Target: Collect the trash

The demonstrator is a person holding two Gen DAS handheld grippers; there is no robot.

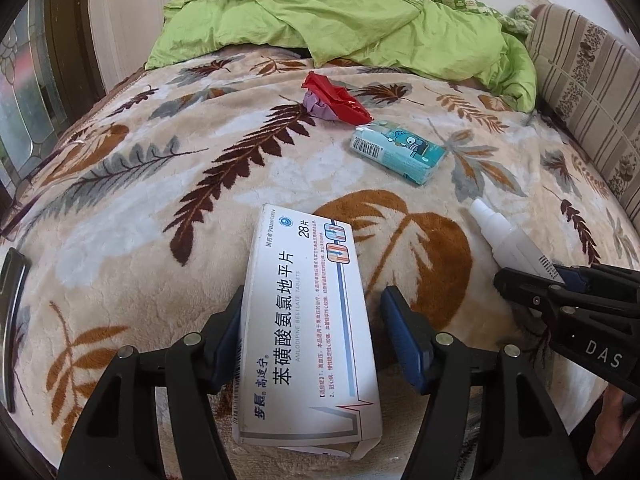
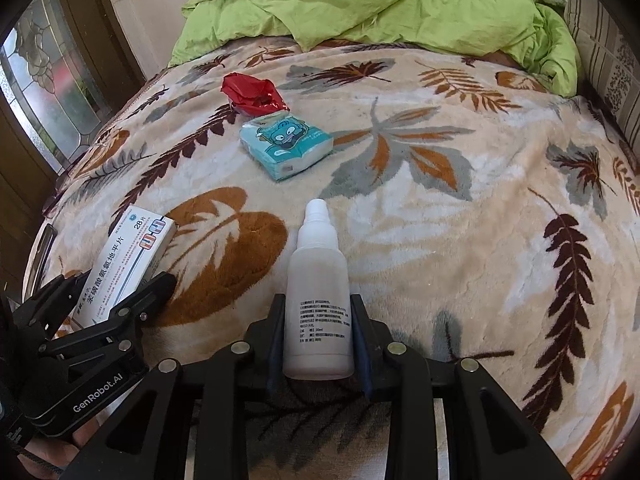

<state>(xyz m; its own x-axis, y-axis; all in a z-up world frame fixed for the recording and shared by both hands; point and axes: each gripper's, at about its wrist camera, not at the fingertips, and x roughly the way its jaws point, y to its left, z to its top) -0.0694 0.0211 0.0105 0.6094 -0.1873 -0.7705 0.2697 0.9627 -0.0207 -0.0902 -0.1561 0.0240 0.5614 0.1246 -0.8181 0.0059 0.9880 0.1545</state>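
Observation:
A white medicine box (image 1: 308, 320) with blue print lies on the leaf-patterned blanket (image 1: 140, 220) between the fingers of my left gripper (image 1: 313, 296). The left pad touches its side, while a gap shows at the right pad, so the gripper is open. My right gripper (image 2: 317, 304) is shut on a white spray bottle (image 2: 318, 280), whose nozzle points away. From the right wrist view the box (image 2: 136, 248) and left gripper (image 2: 120, 284) are at lower left. A crumpled red wrapper (image 1: 336, 100) and a teal tissue pack (image 1: 400, 150) lie farther up the bed.
A rumpled green quilt (image 1: 320, 12) is heaped at the far end of the bed. A striped cushion (image 1: 592, 92) runs along the right side. A wooden-framed glass door (image 1: 24, 100) stands at the left, and a dark flat object (image 1: 12, 312) lies at the blanket's left edge.

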